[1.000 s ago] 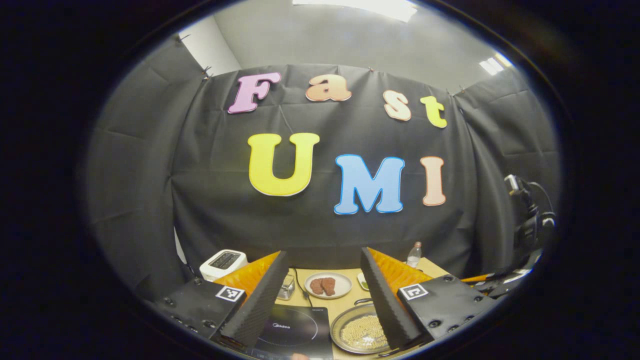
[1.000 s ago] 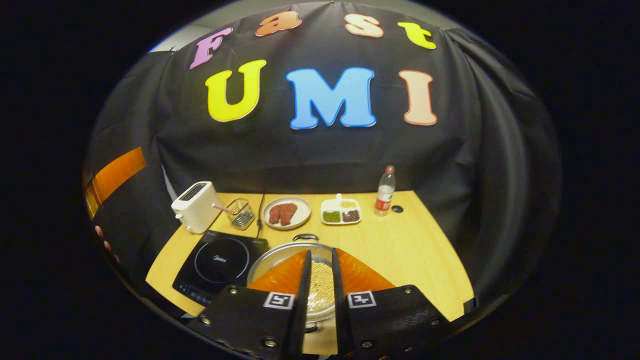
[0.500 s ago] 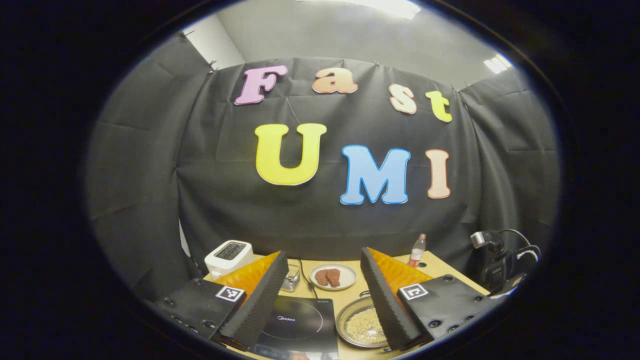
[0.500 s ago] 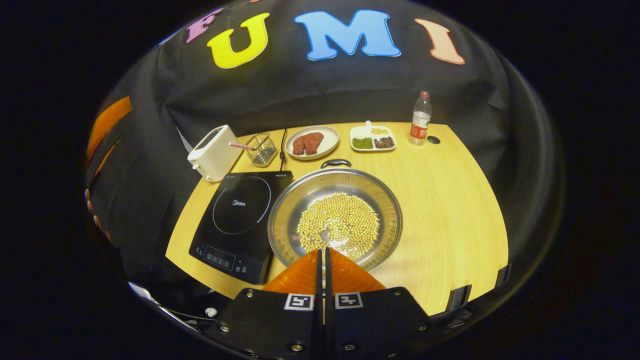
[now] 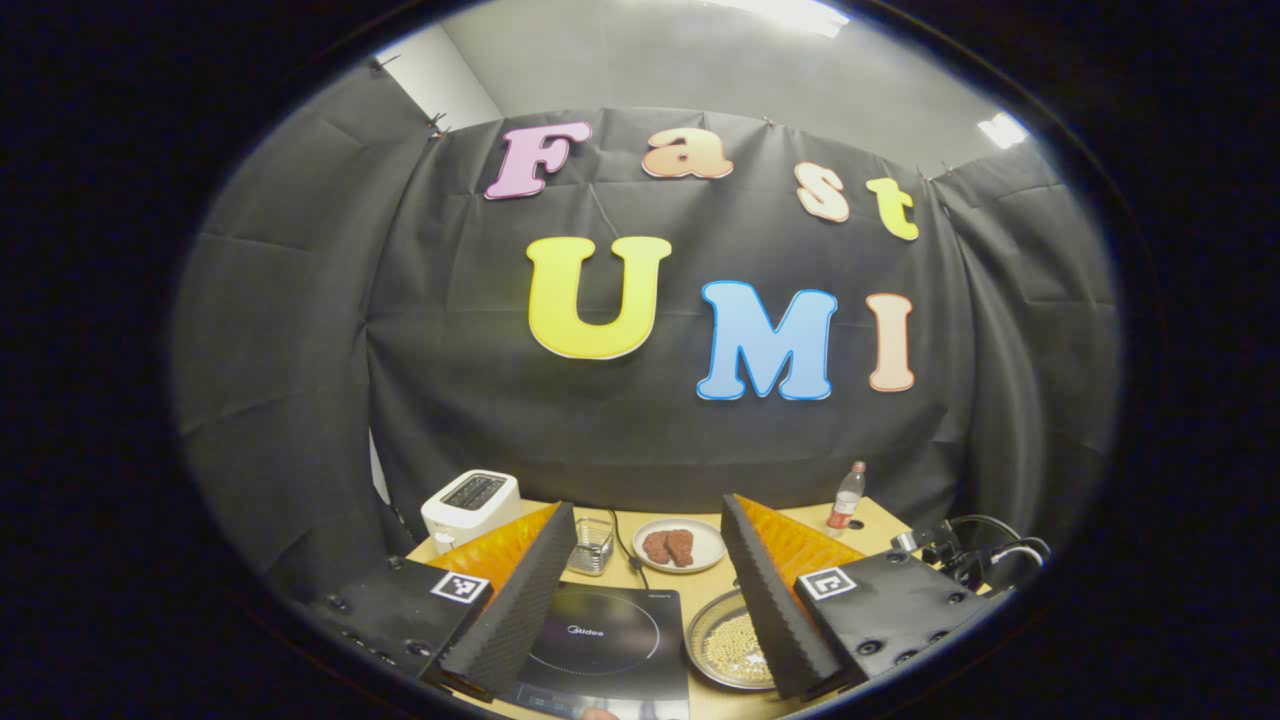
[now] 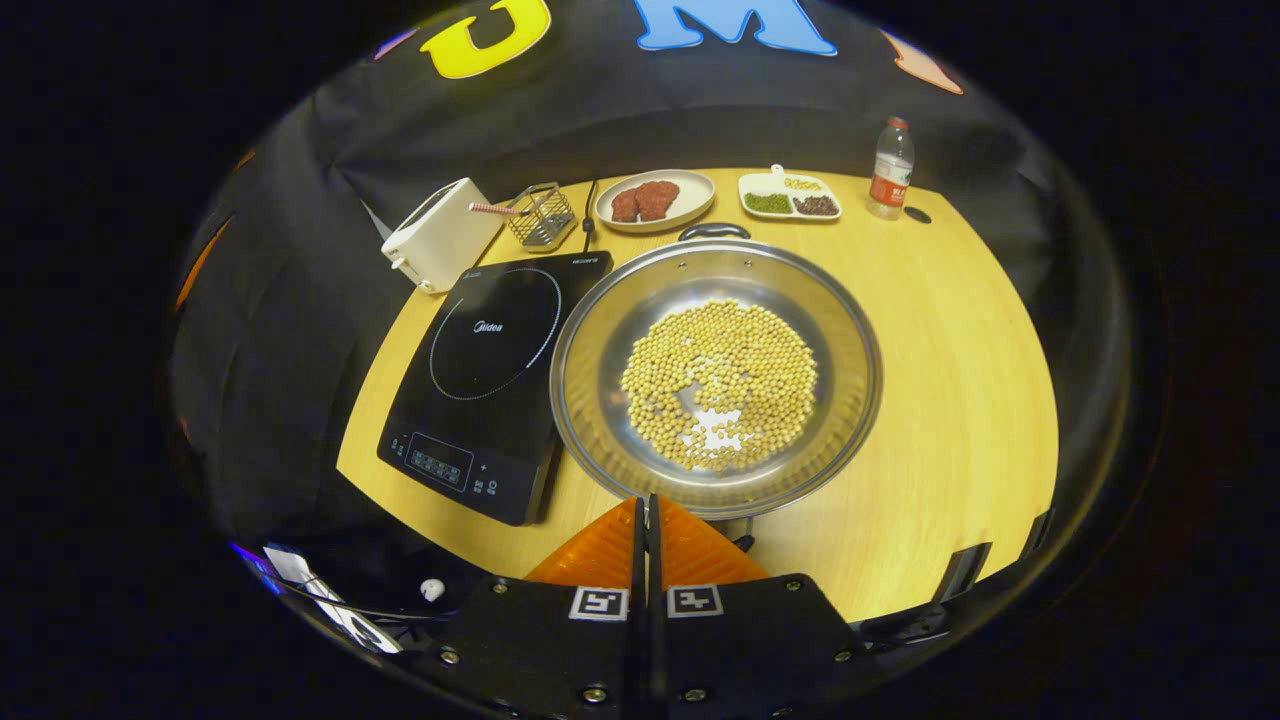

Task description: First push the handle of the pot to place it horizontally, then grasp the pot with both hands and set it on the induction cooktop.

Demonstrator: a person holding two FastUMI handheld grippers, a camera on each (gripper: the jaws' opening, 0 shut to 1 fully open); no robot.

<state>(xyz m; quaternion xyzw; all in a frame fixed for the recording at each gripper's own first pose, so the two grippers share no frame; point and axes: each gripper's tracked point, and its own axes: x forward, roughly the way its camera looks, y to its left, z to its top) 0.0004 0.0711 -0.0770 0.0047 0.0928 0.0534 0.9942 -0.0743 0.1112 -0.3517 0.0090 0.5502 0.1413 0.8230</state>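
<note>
A wide steel pot with soybeans in it stands on the wooden table, right of the black induction cooktop. One dark pot handle points to the far side. A dark bit by my right fingertips may be the near handle. My right gripper is shut with nothing in it, its tips at the pot's near rim. My left gripper hangs open and high above the cooktop and pot, touching nothing.
Along the table's far edge stand a white toaster, a wire basket, a plate of meat, a divided dish and a water bottle. A power cord runs back from the cooktop. Bare wood lies right of the pot.
My right gripper went from slightly open to shut and moved down and closer to the pot's near rim, looking more steeply down. The left gripper drifted slightly, still open.
</note>
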